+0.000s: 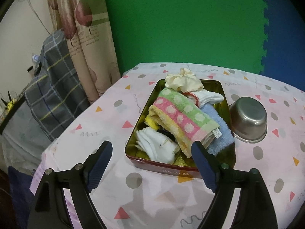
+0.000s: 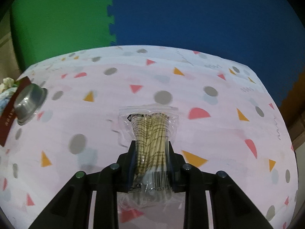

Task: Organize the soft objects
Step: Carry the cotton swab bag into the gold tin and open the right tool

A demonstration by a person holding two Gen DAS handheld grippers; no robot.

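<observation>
We see our left hand-held gripper [image 1: 152,148] gaping empty, tilted down before the tin [image 1: 131,139] of towels, our right hand-held gripper [image 2: 152,145] clamping a toothpick packet [image 2: 150,126] above the counter [image 2: 190,72].

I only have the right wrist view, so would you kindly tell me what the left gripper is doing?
Observer: The left gripper is open and empty, hovering before the near end of a tin box.
Operator: Thank you, what is in that box?
Observer: A striped dotted towel, white socks, a blue cloth and a cream scrunchie.
Operator: Is the steel bowl upright?
Observer: No, the steel bowl lies upside down, right of the box.
</observation>
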